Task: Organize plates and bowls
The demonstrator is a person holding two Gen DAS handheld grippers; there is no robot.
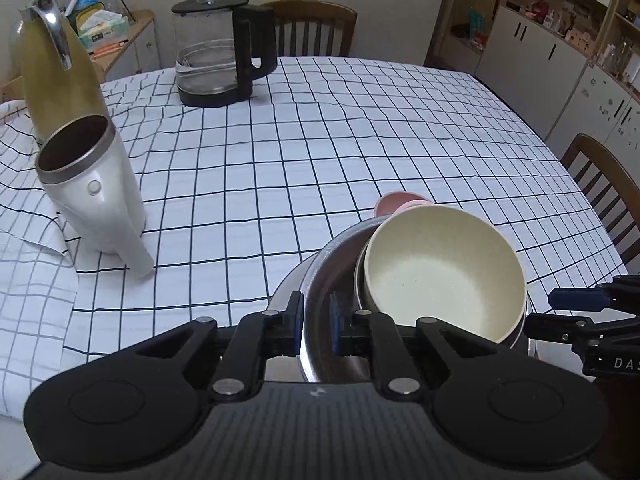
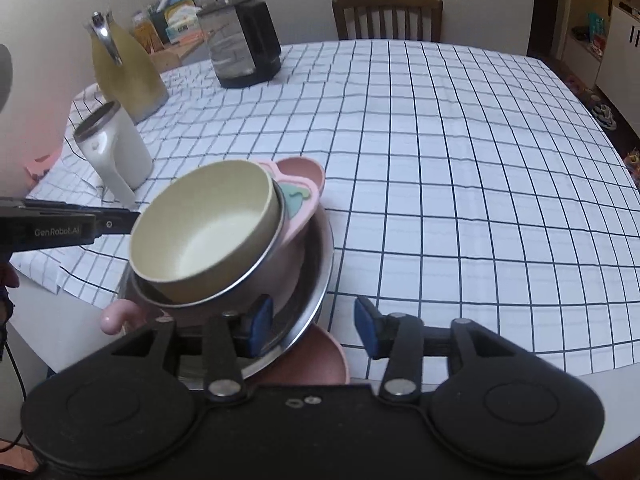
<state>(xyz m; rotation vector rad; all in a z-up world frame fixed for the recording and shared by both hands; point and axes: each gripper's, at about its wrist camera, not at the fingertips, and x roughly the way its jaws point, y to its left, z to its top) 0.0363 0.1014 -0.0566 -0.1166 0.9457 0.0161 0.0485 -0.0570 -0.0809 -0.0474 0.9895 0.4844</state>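
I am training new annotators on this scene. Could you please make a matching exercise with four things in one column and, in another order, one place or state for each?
Things:
1. cream bowl
2. glass kettle
3. left gripper
4. right gripper

Descriptions:
A. open, holding nothing
B. at the far side of the table, black handle
C. on top of the stacked dishes
D. shut on the steel plate rim

Pairs: 1-C, 2-B, 3-D, 4-A
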